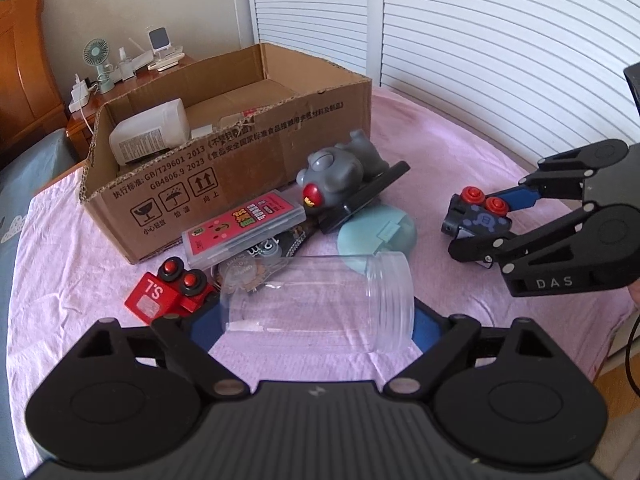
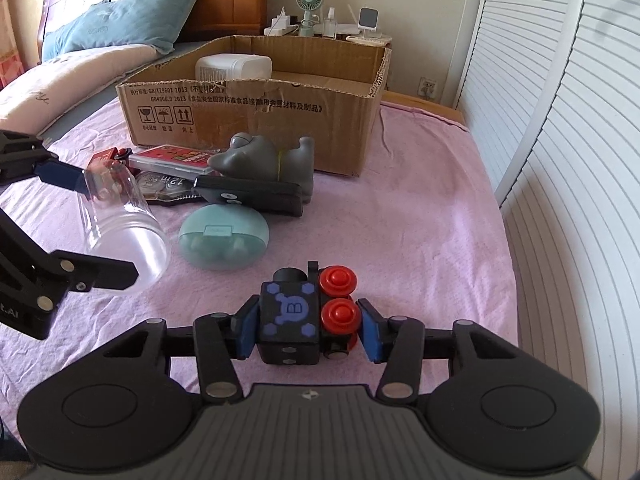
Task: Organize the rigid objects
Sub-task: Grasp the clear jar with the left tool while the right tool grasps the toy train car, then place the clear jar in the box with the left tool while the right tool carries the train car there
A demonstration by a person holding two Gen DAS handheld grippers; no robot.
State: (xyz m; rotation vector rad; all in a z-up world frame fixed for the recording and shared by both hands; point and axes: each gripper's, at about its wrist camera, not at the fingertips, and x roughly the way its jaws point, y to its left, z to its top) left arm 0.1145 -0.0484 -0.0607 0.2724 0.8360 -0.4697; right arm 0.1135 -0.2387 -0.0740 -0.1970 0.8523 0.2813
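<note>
right wrist view shows the right gripper (image 2: 308, 330) tipped down toward the pink blanket (image 2: 420, 220) near its front edge. its two blue pads (image 2: 250, 330) are pressed on the sides of a black toy train (image 2: 290, 316) with red wheels, so the jaws are clamped on it. the train sits low, right at the blanket.

the left gripper (image 1: 316, 320) also tips down, close to the front edge of the blanket. a clear plastic jar (image 1: 320, 300) lies on its side between its fingers. the jaws stand wide, and i cannot tell if the pads touch the jar.

a red toy car (image 1: 168, 292) lies just left of the jar. behind it are a pink flat case (image 1: 244, 228), a grey toy animal (image 1: 340, 168) on a black flat thing (image 1: 368, 192), and a round green case (image 1: 376, 232). a cardboard box (image 1: 240, 152) stands open toward the back edge, with a white bottle (image 1: 152, 136) lying inside.
</note>
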